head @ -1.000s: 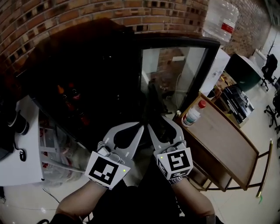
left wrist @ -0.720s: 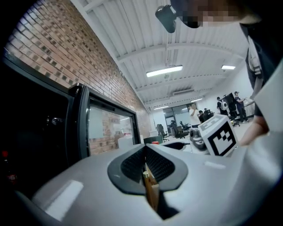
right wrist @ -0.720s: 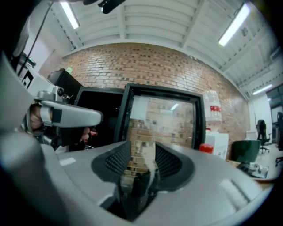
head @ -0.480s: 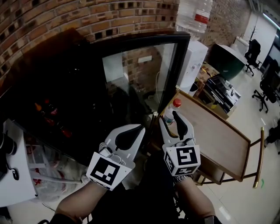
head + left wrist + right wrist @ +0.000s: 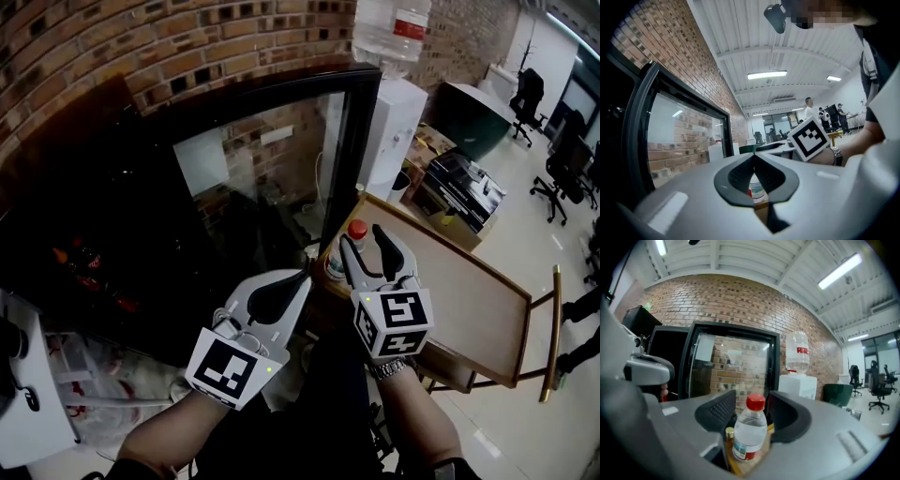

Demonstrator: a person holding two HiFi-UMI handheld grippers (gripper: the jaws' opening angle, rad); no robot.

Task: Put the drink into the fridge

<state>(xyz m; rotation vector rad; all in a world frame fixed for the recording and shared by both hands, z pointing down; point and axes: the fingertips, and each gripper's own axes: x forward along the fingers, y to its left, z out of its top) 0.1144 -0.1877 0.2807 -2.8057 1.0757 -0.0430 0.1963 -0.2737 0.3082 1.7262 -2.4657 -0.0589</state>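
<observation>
— Reaching with which hand?
— My right gripper [image 5: 370, 244], the nearer one. Its jaws have just been opening and stand apart. The clear plastic bottle with a red cap [image 5: 749, 430] is upright in the gap just ahead, not pinched. My left gripper [image 5: 279, 289] hangs beside it, jaws together, empty.
— Where does the bottle stand?
— On the near corner of the light wooden desk [image 5: 469, 300], with a small gold-capped thing [image 5: 729, 431] close against it.
— Room to move?
— Tight on the left. The open glass door [image 5: 272, 178] of the black fridge [image 5: 112, 187] stands just beside that corner. I judge the bottle must go round the door's edge.
</observation>
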